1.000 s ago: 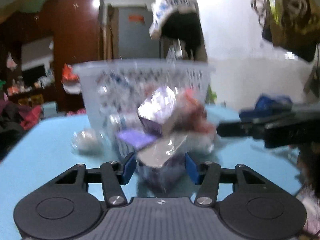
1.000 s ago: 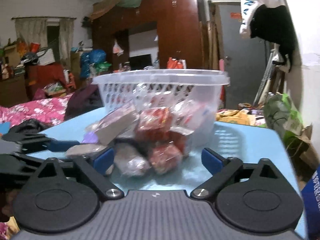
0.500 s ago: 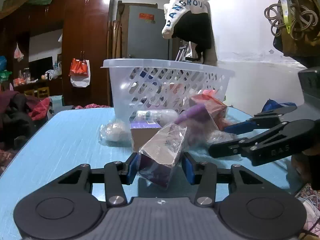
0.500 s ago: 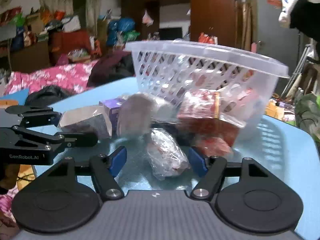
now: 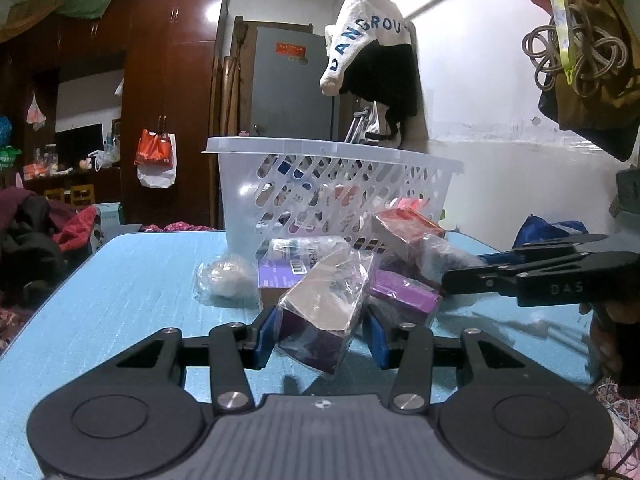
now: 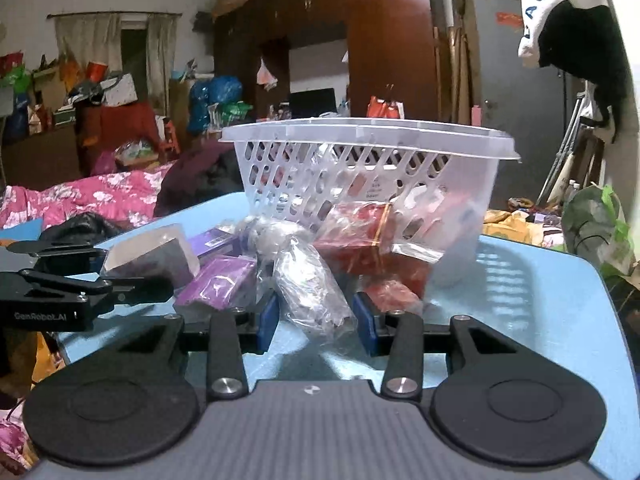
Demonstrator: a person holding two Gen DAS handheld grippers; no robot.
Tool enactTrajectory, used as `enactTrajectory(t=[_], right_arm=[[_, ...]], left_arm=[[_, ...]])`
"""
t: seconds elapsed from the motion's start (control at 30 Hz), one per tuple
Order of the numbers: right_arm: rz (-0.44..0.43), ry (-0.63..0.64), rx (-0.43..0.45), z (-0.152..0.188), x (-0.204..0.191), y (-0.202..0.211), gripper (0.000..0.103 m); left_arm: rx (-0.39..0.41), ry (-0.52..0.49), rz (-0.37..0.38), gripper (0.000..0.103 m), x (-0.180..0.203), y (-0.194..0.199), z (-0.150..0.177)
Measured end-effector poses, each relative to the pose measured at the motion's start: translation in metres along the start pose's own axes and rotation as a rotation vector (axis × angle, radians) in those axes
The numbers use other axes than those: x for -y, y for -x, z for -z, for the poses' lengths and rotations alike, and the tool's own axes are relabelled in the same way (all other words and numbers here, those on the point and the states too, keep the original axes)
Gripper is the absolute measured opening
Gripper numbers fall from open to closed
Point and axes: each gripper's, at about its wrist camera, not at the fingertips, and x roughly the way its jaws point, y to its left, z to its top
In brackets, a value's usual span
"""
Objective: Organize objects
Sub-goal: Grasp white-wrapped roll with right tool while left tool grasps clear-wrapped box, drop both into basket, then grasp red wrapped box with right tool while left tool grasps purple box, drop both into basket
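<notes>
A clear plastic basket (image 5: 332, 184) stands on the blue table (image 5: 120, 280) with wrapped packets piled in front of it. My left gripper (image 5: 322, 336) is shut on a plastic-wrapped purple and tan box (image 5: 324, 312), low over the table. My right gripper (image 6: 316, 322) has its pads around a clear-wrapped grey packet (image 6: 310, 288) that lies on the table; the pads look close to it, contact unclear. The basket (image 6: 360, 168) and red packets (image 6: 360, 236) lie behind it. Each gripper shows in the other's view, the right gripper (image 5: 520, 280) and the left gripper (image 6: 80, 292).
Purple boxes (image 5: 404, 294), a white wrapped ball (image 5: 226, 278) and a wrapped bottle (image 5: 304, 246) lie by the basket. The table's right edge (image 6: 616, 320) is near. A bed with pink bedding (image 6: 80, 200) and wardrobes (image 5: 168, 100) stand beyond.
My left gripper with its wrapped box has drawn back and down from the pile. My right gripper has narrowed from wide open around the grey packet.
</notes>
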Motion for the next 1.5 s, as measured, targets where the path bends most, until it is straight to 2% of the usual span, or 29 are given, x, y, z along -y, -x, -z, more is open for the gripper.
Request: enactTrajectory(t=[0.23, 0.33, 0.4, 0.43, 0.5, 0.57, 0.67, 0.77, 0.8, 0.83, 0.9, 0.97, 1.0, 1.07, 1.13, 1.27, 1.33, 1.4, 1.5], right_arm=[[0.022, -0.018, 0.08, 0.002, -0.001, 0.003, 0.045], [0.024, -0.027, 0.12, 0.0, 0.001, 0.013, 0.045], [0.033, -0.026, 0.191, -0.013, 0.005, 0.031, 0.045], [0.046, -0.016, 0.233, -0.028, 0.006, 0.039, 0.045], [0.094, 0.03, 0.258, -0.063, 0.009, 0.04, 0.045], [0.15, 0.054, 0.249, -0.1, 0.015, 0.028, 0.045], [0.18, 0.045, 0.181, -0.143, 0.031, -0.004, 0.045], [0.193, 0.063, 0.133, -0.157, 0.036, -0.032, 0.046], [0.193, 0.063, 0.118, -0.157, 0.038, -0.039, 0.053], [0.197, 0.058, 0.107, -0.157, 0.04, -0.046, 0.07], [0.21, 0.058, 0.095, -0.151, 0.04, -0.048, 0.096], [0.187, 0.048, 0.131, -0.131, 0.039, -0.025, 0.099], [0.173, 0.037, 0.142, -0.121, 0.039, -0.014, 0.103], [0.147, 0.014, 0.156, -0.1, 0.037, 0.008, 0.103], [0.13, -0.005, 0.144, -0.074, 0.035, 0.018, 0.103], [0.106, -0.02, -0.002, -0.041, 0.032, -0.001, 0.103], [0.122, -0.041, -0.045, -0.033, 0.032, -0.011, 0.103], [0.144, -0.04, -0.05, -0.032, 0.032, -0.015, 0.103], [0.106, -0.047, -0.088, -0.033, 0.032, -0.025, 0.103]], left_arm=[[0.027, 0.004, 0.007, 0.05, -0.001, 0.003, -0.002], [0.05, 0.003, 0.018, 0.05, -0.004, 0.006, -0.014], [0.094, -0.008, 0.019, 0.05, -0.008, 0.007, -0.038], [0.119, -0.019, 0.016, 0.05, -0.009, 0.005, -0.054], [0.148, -0.03, 0.005, 0.05, -0.012, -0.008, -0.095], [0.145, -0.026, 0.014, 0.05, -0.015, -0.03, -0.139], [0.108, -0.045, -0.026, 0.05, -0.013, -0.068, -0.183], [0.026, -0.034, -0.015, 0.054, -0.013, -0.107, -0.197], [-0.006, -0.038, -0.012, 0.065, -0.012, -0.122, -0.197], [-0.02, -0.037, -0.015, 0.067, -0.013, -0.13, -0.194], [-0.014, -0.014, -0.044, 0.067, -0.017, -0.133, -0.184], [0.023, -0.005, -0.013, 0.07, -0.02, -0.113, -0.17], [0.043, -0.011, 0.0, 0.077, -0.021, -0.098, -0.161], [0.06, -0.034, -0.017, 0.088, -0.017, -0.073, -0.143], [0.032, -0.063, -0.042, 0.089, -0.014, -0.052, -0.116], [-0.042, -0.048, -0.067, 0.089, -0.015, -0.035, -0.072], [-0.072, -0.008, -0.078, 0.089, -0.019, -0.034, -0.061], [-0.087, 0.004, -0.069, 0.089, -0.021, -0.032, -0.052], [-0.11, -0.015, -0.094, 0.089, -0.019, -0.035, -0.044]])
